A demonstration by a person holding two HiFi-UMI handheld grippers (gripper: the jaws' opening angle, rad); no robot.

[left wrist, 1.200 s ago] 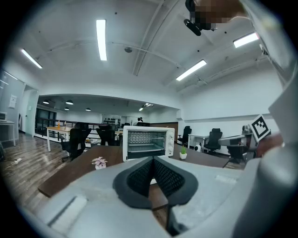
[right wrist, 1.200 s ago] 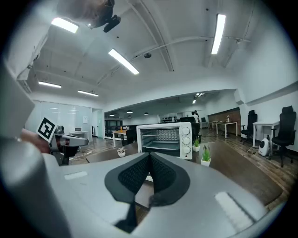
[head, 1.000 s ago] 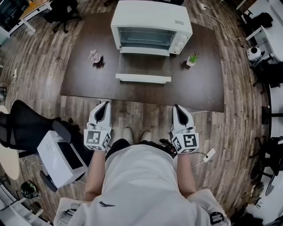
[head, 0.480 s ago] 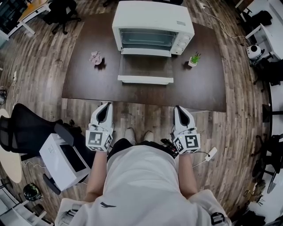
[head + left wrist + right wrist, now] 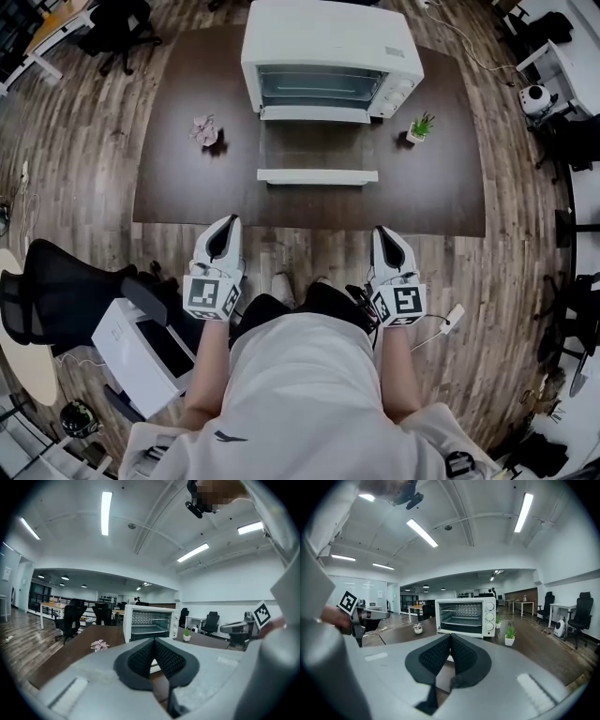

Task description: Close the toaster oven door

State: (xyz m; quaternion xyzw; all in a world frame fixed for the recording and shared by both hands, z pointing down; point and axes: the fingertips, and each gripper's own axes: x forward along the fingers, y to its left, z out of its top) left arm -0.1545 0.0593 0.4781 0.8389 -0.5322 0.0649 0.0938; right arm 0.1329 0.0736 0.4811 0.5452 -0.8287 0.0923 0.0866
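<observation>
Both grippers have barely shifted since a second ago. My left gripper (image 5: pixel 227 223) and right gripper (image 5: pixel 382 232) are clenched on nothing, level with each other, just short of the table's (image 5: pixel 187 187) near edge. At the far edge sits the toaster oven (image 5: pixel 328 37), its door (image 5: pixel 317 175) dropped open towards me. My forearms point straight ahead.

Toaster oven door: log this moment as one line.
door: open, folded down | toaster oven: on table | left gripper: shut, empty | right gripper: shut, empty | contact: none
</observation>
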